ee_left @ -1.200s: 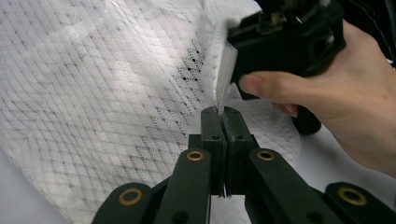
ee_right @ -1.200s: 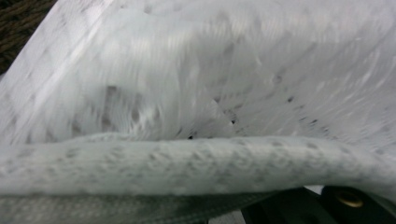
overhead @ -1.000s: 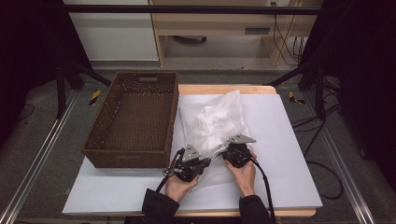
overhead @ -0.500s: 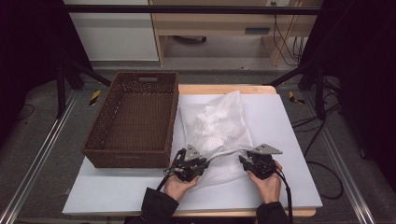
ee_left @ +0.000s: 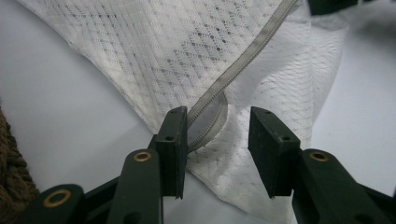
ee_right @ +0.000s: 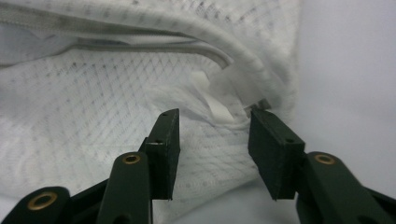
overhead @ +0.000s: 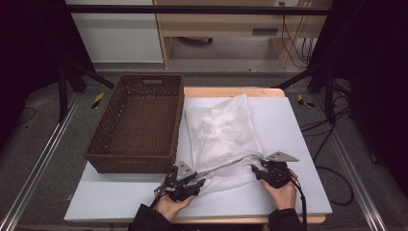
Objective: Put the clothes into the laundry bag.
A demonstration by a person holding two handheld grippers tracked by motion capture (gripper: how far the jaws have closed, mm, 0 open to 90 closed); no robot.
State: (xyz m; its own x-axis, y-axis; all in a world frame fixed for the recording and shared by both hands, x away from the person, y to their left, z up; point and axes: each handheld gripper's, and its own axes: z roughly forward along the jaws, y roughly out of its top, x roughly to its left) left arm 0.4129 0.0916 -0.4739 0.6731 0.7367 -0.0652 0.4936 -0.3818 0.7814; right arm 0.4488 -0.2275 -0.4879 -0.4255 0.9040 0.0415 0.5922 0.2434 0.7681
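Note:
A white mesh bag (overhead: pixel 221 132) lies flat on the white table top (overhead: pixel 298 125), its grey zipper (overhead: pixel 231 163) running along the near edge. My left gripper (overhead: pixel 199 183) is at the bag's near left corner. In the left gripper view the jaws (ee_left: pixel 217 140) have just been opening, and the zipper end (ee_left: pixel 205 116) lies loose between them against the left pad. My right gripper (overhead: pixel 255 169) is at the near right corner. Its jaws (ee_right: pixel 212 140) have also just been opening, with the mesh corner (ee_right: pixel 84 93) and a white tag (ee_right: pixel 217 109) between them, not pinched.
A brown wicker basket (overhead: pixel 130 163) stands empty on the left of the table, touching the bag's left side. Bare table top lies right of the bag and along the front edge. A wooden desk and cables are beyond the table.
My right hand has moved right along the bag's near edge, drawing that edge out wider. My left hand has shifted a little left and nearer.

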